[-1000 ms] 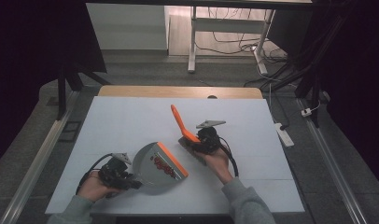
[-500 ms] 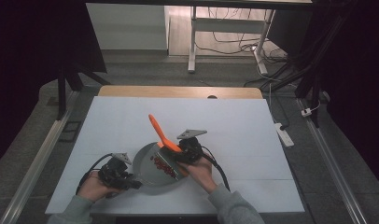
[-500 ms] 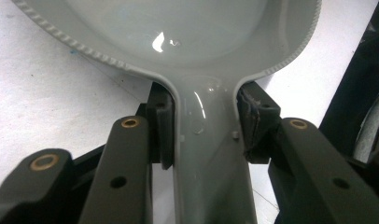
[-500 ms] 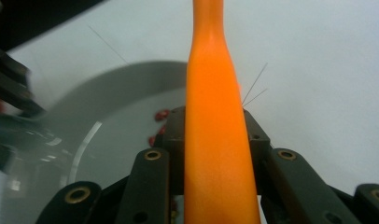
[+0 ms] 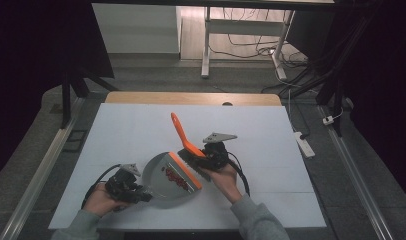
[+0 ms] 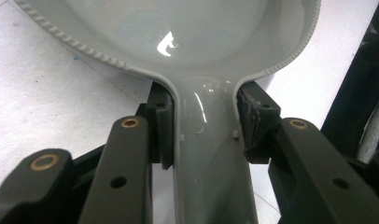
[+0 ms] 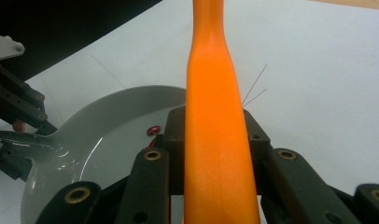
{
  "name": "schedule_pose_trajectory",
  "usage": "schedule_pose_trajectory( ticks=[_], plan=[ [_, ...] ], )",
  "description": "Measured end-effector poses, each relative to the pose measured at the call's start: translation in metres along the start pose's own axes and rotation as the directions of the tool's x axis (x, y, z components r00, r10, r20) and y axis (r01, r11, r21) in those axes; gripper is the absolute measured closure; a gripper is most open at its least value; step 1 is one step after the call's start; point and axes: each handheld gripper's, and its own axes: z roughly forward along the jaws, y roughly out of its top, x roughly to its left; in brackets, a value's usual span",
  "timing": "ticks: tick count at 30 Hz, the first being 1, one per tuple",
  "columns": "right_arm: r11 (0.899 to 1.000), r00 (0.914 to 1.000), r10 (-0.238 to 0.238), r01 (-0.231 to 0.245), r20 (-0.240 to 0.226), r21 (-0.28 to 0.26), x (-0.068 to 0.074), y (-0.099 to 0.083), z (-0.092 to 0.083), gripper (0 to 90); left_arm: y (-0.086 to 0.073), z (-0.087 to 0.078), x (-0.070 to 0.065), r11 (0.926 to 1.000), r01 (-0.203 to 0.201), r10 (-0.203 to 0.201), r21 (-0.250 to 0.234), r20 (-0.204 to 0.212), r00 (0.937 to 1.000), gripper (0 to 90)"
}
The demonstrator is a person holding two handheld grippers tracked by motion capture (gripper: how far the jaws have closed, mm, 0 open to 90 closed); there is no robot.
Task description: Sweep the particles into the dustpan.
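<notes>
Your right gripper, clamped on brush, has swept from R of the dustpan to its lip; red bits now inside. Left gripper pinches pan handle.

A laboratory-style recording room: a white-topped table with a wooden far edge stands on grey flooring, metal rails flanking it, cables and a desk frame at 12 o'clock, a power strip at 3 o'clock.

The high view looks down and forward over the white table, while both gripper views sit close, sharing the grey dustpan.
</notes>
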Motion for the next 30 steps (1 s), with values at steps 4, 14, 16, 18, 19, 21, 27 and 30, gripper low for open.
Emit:
schedule_pose_trajectory(
  ticks=[4,14,16,18,19,21,27,30],
  plan=[
    [1.000,0.9999,-0.012,0.012,0.003,-0.002,-0.003,0.001,-0.005,70.9,0.000,-0.001,0.000,1.0000,-0.003,0.003,-0.009,-0.001,1.0000,61.7],
    [0.998,0.9981,-0.057,0.057,0.024,-0.001,-0.009,0.001,-0.020,70.9,-0.002,-0.005,0.001,0.9981,0.023,-0.024,-0.058,-0.030,0.9992,61.7],
    [0.998,0.9976,-0.065,0.065,0.024,0.002,-0.010,0.001,-0.025,70.9,-0.003,-0.006,0.002,0.9966,0.035,-0.038,-0.075,-0.038,0.9985,61.6],
    [0.997,0.9969,-0.074,0.074,0.029,0.005,-0.011,0.000,-0.031,70.9,-0.004,-0.007,0.002,0.9945,0.051,-0.055,-0.091,-0.048,0.9973,61.7],
    [0.997,0.9967,-0.076,0.076,0.030,0.007,-0.012,-0.001,-0.034,70.9,-0.004,-0.007,0.002,0.9931,0.058,-0.063,-0.102,-0.049,0.9968,61.6],
    [0.997,0.9968,-0.073,0.073,0.031,0.003,-0.014,-0.001,-0.040,70.9,-0.005,-0.008,0.001,0.9910,0.069,-0.075,-0.115,-0.054,0.9957,61.6],
    [0.997,0.9965,-0.073,0.073,0.042,-0.002,-0.018,-0.004,-0.056,70.9,-0.008,-0.012,0.001,0.9818,0.098,-0.109,-0.163,-0.057,0.9924,61.6],
    [0.997,0.9965,-0.071,0.072,0.044,-0.005,-0.019,-0.006,-0.063,70.8,-0.011,-0.014,0.001,0.9760,0.117,-0.131,-0.184,-0.067,0.9891,61.6]
  ],
)
